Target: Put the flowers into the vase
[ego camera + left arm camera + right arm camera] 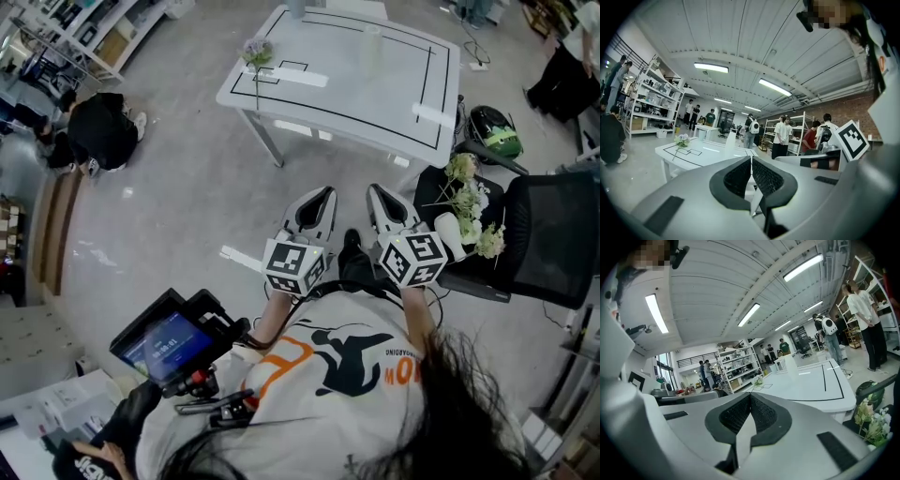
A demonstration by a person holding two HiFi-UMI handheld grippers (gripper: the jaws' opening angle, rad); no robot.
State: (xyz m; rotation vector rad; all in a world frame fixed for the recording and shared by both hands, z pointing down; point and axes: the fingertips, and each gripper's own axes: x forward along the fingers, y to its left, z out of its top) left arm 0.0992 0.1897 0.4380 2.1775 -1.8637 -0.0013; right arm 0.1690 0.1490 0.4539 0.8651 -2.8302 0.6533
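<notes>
The left gripper [322, 195] and the right gripper [374, 193] are held pressed together and empty, as the flowers [466, 202] on the chair [553, 234] are not yet reached.

White desk [366, 89] ruled with thin black outlines; the lilac flower [258, 51] on it is pale, with a green stem. The chair [553, 234] is black, its flowers [472, 208] cream-white and green. The left hand-held gripper [319, 199] and right hand-held gripper [379, 199] are pale grey with black textured pads, each bearing a black-and-white square-marker cube. The floor [178, 187] is grey
</notes>
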